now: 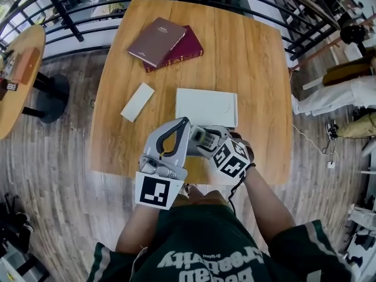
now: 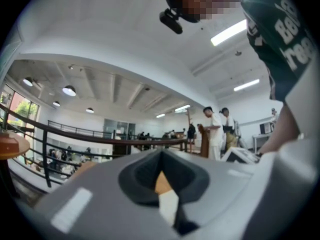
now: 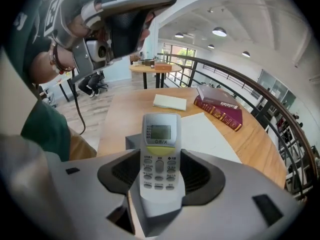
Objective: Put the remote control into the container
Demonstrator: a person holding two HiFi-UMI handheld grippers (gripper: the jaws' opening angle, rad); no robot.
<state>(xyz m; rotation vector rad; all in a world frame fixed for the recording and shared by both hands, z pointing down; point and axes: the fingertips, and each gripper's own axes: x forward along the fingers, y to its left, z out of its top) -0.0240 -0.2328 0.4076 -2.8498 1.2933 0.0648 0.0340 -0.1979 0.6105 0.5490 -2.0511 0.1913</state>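
"Dark green shirt (image 1: 202, 248) of mine fills the near edge. Just past it I hold both tools over the near rim of a squarish wooden table (image 1: 252, 63) with rounded corners and warm grain running near to far."

"And the room?"

"It has a grey-brown plank floor (image 1: 53, 175) and a black metal railing (image 1: 82, 10) curving past the far side. A round wooden table (image 1: 20, 69) stands off to the left, and the ceiling is white with round lamps."

"What do the tools hold?"

"My right gripper (image 3: 160, 156) is clamped on the remote control (image 3: 158, 134) — pale grey plastic, a small screen at its far end, rows of buttons between the jaws. My left gripper (image 2: 161, 159) has its jaws closed together on nothing."

"The container?"

"A white container (image 1: 207, 106), flat and rectangular, lies on the table just beyond the tools. I see only its smooth top, so I can't tell what is in it. The remote is up in my grip, not inside it."

"Anything else?"

"A slim white slab (image 1: 137, 101) lies to the container's left. At the far left are two hardbacks — a brown book (image 1: 157, 40) lying on a maroon book (image 1: 189, 50)."
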